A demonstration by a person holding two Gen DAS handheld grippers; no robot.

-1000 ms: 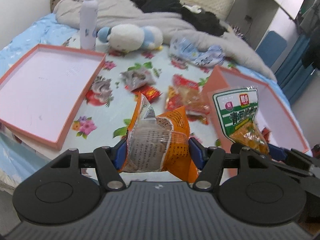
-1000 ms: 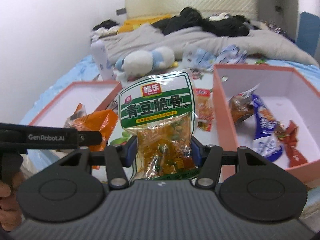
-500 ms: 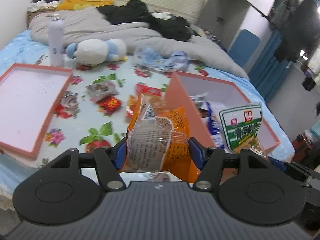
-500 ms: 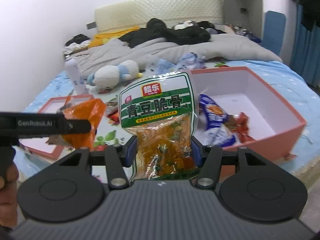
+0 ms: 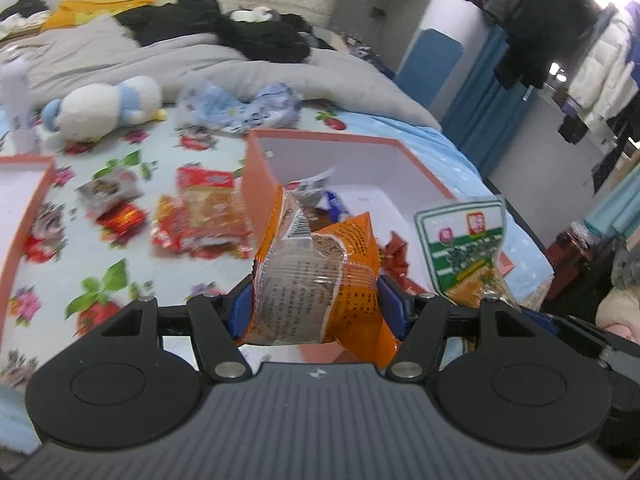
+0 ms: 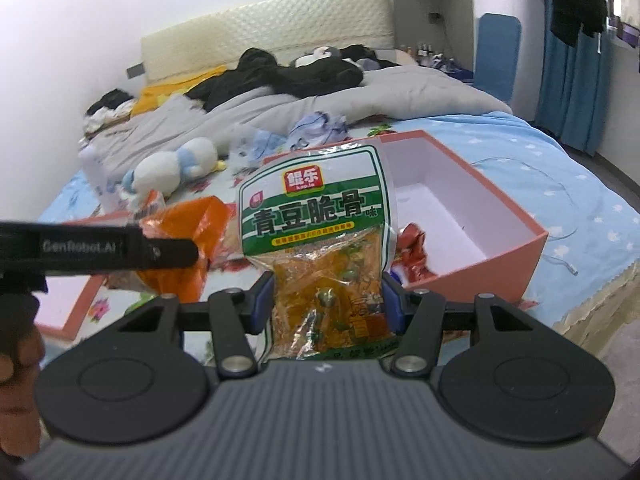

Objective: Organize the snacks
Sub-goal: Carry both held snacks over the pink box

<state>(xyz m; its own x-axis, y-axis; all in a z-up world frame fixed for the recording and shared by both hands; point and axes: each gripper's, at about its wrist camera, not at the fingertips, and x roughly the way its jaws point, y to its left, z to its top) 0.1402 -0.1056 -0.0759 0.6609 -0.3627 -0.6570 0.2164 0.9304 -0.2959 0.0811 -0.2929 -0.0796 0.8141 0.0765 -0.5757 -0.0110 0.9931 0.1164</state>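
Left claw [image 5: 316, 306]: blue pads pressed on both sides of an orange snack packet [image 5: 320, 280], lifted clear of the bed [image 5: 132, 264]. Right claw [image 6: 328, 300]: clamped on a green-and-white snack bag [image 6: 320, 240], held upright. Pink box [image 5: 408, 168] at 12 to 1 o'clock beyond the left claw, open, with several wrappers inside. Loose snack packets [image 5: 204, 216] on the floral sheet at 10 o'clock. Pink lid [image 5: 24, 216] at 9 o'clock. Plush toy [image 5: 104, 108] at 11 o'clock, farther back. In the right wrist view the orange packet sits at 9 o'clock, the box at 2 o'clock.
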